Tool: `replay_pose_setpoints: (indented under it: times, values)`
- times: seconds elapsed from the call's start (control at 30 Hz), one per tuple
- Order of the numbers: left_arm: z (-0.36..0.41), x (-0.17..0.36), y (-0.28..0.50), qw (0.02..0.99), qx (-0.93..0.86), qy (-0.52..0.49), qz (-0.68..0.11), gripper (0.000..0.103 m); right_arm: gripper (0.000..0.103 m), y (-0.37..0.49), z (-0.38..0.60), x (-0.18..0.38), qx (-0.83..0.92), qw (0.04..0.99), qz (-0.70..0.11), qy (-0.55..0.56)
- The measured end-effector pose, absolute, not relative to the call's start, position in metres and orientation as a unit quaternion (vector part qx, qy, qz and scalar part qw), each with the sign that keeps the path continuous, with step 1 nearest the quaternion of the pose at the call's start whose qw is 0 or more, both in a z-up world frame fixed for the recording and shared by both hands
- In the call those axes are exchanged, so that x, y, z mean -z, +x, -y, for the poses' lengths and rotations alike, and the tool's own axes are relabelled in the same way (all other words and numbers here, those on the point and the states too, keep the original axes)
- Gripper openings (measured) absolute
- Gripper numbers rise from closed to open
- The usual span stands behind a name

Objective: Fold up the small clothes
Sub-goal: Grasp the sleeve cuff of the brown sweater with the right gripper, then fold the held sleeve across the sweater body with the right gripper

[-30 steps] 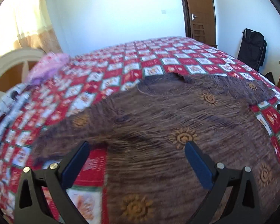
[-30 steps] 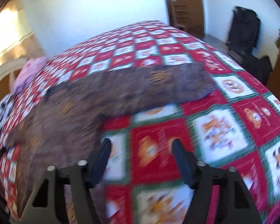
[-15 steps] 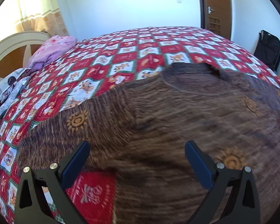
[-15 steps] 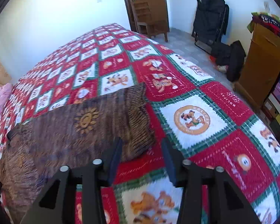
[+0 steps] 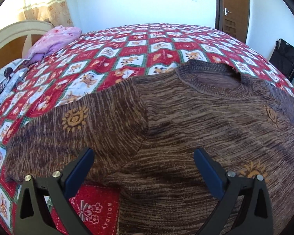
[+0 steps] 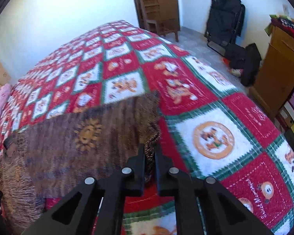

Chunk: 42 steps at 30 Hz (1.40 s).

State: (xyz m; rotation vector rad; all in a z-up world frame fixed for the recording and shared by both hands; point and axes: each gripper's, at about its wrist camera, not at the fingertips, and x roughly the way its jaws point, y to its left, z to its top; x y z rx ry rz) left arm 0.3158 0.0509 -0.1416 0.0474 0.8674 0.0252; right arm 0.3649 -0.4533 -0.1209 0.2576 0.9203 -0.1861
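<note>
Brown knit sweater (image 5: 186, 121): spread flat on quilted bed (image 5: 139, 45), neck toward 12 o'clock. Soft, limp, light by the look; best taken at cuffs, hem. Right gripper (image 6: 150, 154) pinching sleeve cuff (image 6: 151, 137); left gripper (image 5: 144, 163) fingers spread, empty.

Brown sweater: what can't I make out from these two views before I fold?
- Sweater hem: left wrist view, cut off by the bottom edge and left tongs.
- Its right side: left wrist view, runs off the right edge.
- How much cuff the shut right tongs hold: hidden between them.
- Sweater's left half: right wrist view, blurred and cut off by the left edge.
</note>
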Motion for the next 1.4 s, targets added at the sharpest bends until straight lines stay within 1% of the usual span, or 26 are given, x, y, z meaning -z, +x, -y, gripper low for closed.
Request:
replay_pose_setpoints:
  times: [0.2, 0.47, 0.63, 0.8, 0.9, 0.97, 1.0, 1.03, 1.07, 1.1, 1.27, 1.3, 1.37, 1.4]
  values:
    - [-0.057, 0.136, 0.313, 0.91, -0.006, 0.003, -0.415, 0.103, 0.007, 0.373, 0.406, 0.096, 0.041, 0.901, -0.423, 0.09]
    - [-0.057, 0.119, 0.301, 0.915, 0.025, -0.011, -0.402, 0.103, 0.007, 0.381, 0.309, 0.079, -0.053, 0.909, -0.41, 0.048]
    - [-0.053, 0.106, 0.295, 0.919, 0.047, -0.014, -0.392, 0.103, 0.007, 0.373, 0.241, 0.088, -0.116, 0.902, -0.415, 0.024]
    - [-0.043, 0.097, 0.292, 0.921, 0.062, -0.004, -0.385, 0.103, 0.007, 0.361, 0.178, 0.116, -0.164, 0.887, -0.432, -0.005]
    - [-0.036, 0.095, 0.291, 0.92, 0.07, 0.004, -0.385, 0.103, 0.008, 0.359, 0.162, 0.132, -0.191, 0.875, -0.445, -0.002]
    - [-0.03, 0.092, 0.289, 0.92, 0.076, 0.008, -0.385, 0.103, 0.015, 0.356, 0.158, 0.141, -0.2, 0.868, -0.455, -0.01]
    - [-0.027, 0.091, 0.289, 0.919, 0.079, 0.01, -0.386, 0.103, 0.032, 0.353, 0.158, 0.143, -0.207, 0.864, -0.459, -0.014]
    - [-0.023, 0.09, 0.29, 0.917, 0.087, 0.011, -0.388, 0.103, 0.059, 0.349, 0.16, 0.143, -0.216, 0.861, -0.461, -0.013]
    - [-0.02, 0.09, 0.29, 0.916, 0.093, 0.011, -0.391, 0.103, 0.069, 0.343, 0.164, 0.142, -0.229, 0.858, -0.459, -0.007]
    - [-0.015, 0.09, 0.29, 0.914, 0.099, 0.01, -0.393, 0.103, 0.072, 0.337, 0.17, 0.14, -0.238, 0.858, -0.456, 0.001]
    - [0.018, 0.086, 0.29, 0.909, 0.132, 0.036, -0.394, 0.103, 0.072, 0.31, 0.212, 0.128, -0.24, 0.867, -0.436, 0.025]
    - [0.025, 0.085, 0.29, 0.907, 0.139, 0.039, -0.395, 0.101, 0.072, 0.307, 0.224, 0.127, -0.233, 0.871, -0.432, 0.033]
    - [0.044, 0.082, 0.29, 0.903, 0.163, 0.048, -0.396, 0.095, 0.072, 0.302, 0.247, 0.125, -0.209, 0.882, -0.42, 0.047]
    - [0.054, 0.081, 0.289, 0.902, 0.171, 0.055, -0.394, 0.095, 0.072, 0.301, 0.257, 0.126, -0.196, 0.888, -0.414, 0.053]
